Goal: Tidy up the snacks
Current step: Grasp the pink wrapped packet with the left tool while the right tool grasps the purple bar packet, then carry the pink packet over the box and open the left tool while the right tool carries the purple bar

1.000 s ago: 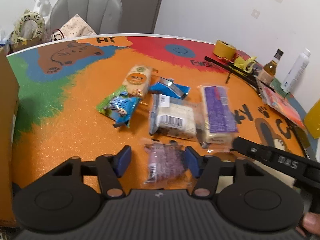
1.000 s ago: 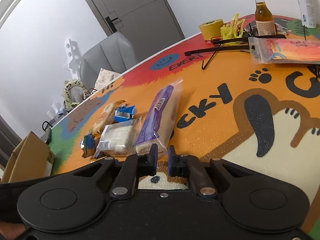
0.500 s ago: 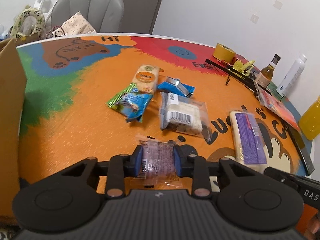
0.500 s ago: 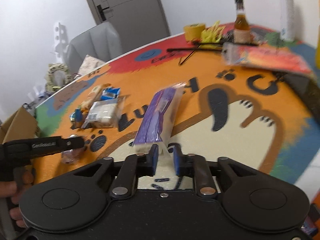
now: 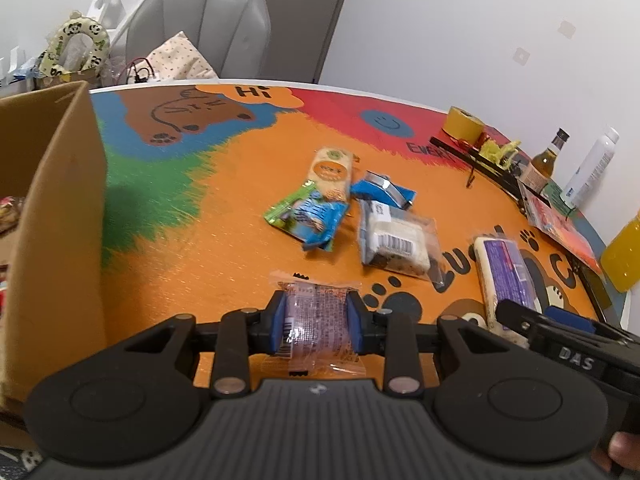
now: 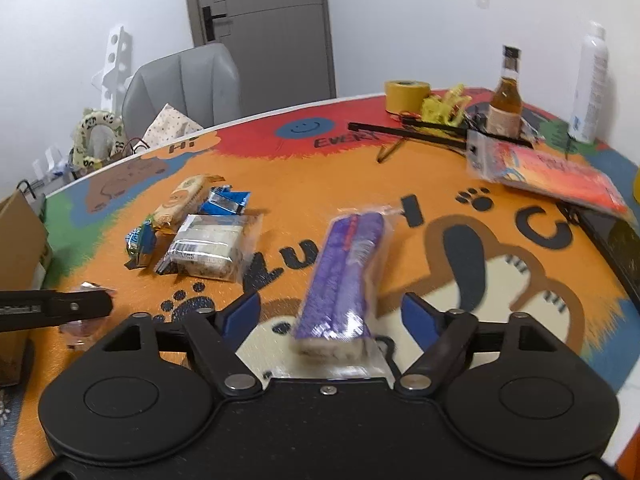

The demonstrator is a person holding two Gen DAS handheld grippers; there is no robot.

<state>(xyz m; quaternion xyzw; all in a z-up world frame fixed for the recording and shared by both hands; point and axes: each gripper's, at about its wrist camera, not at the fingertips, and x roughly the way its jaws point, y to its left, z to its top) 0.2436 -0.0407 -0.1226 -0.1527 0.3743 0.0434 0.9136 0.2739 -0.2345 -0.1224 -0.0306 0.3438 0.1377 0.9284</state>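
A: Risk first, going left to right: what is worrying you?

B: Crinkly film is what is worrying me. The left gripper (image 5: 316,326) is pinching the small pink clear-wrapped snack (image 5: 316,320) by its middle, near the cardboard box (image 5: 60,216). That wrapper is looking slick, so I judge it could be sliding out on the way over.

A: And the loose packets on the table (image 5: 208,248)?

B: They are lying well apart from both tools, so nothing is threatening them.

A: The right side?

B: The right gripper (image 6: 334,314) is opening, its jaws standing wide, pads clear of the purple pack (image 6: 344,276) lying between them. If the tool is dragging backward, a finger could be snagging the wrapper's tail and skewing the pack.
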